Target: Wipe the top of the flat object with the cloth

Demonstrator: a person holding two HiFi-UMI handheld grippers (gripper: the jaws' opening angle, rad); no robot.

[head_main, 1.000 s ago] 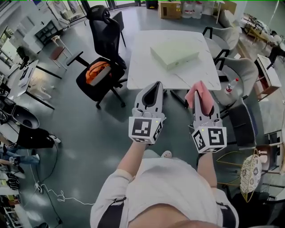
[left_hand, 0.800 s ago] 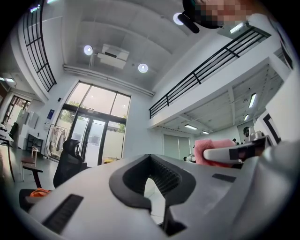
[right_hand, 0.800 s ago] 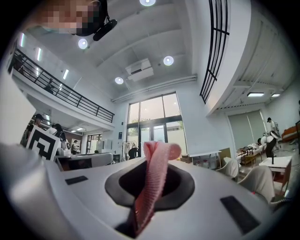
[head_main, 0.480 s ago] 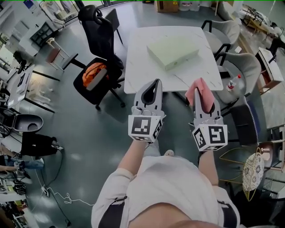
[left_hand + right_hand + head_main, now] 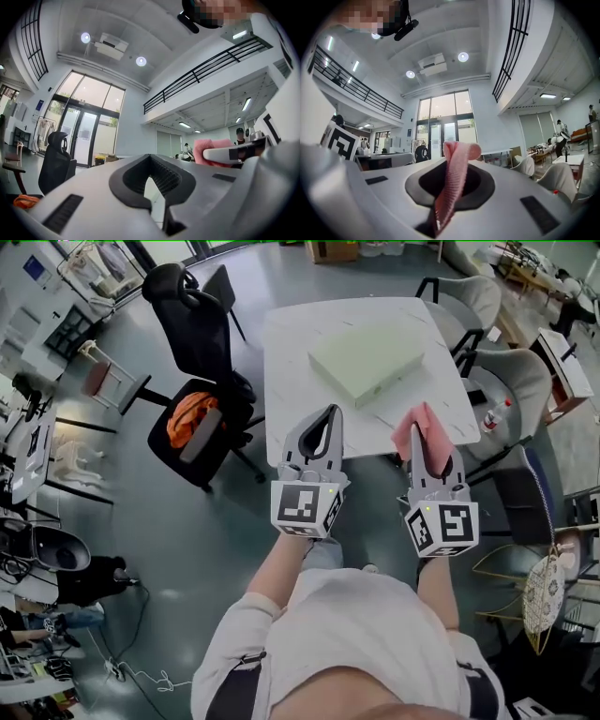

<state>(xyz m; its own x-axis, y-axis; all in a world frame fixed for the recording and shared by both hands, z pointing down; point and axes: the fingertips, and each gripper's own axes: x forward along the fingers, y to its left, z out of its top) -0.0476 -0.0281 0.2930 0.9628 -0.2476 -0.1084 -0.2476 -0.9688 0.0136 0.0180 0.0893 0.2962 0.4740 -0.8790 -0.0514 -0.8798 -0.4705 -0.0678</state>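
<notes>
A flat pale green box (image 5: 367, 360) lies on the white table (image 5: 291, 362) ahead of me. Both grippers are held side by side, short of the table's near edge. My right gripper (image 5: 425, 425) is shut on a pink cloth (image 5: 417, 432), which stands up folded between its jaws. In the right gripper view the pink cloth (image 5: 457, 173) runs up through the right gripper (image 5: 452, 161). My left gripper (image 5: 333, 412) is shut with nothing in it, its tips meeting. The left gripper view shows the left gripper (image 5: 151, 159) and the cloth (image 5: 211, 147) at the right.
A black office chair (image 5: 192, 343) with an orange thing (image 5: 187, 418) on its seat stands left of the table. Grey armchairs (image 5: 511, 381) crowd the table's right side, with a bottle (image 5: 495, 415) beside them. The floor is grey.
The table and box have slid lower and nearer in the head view, and the black chair has shifted left. Both grippers keep their pose, the cloth still held.
</notes>
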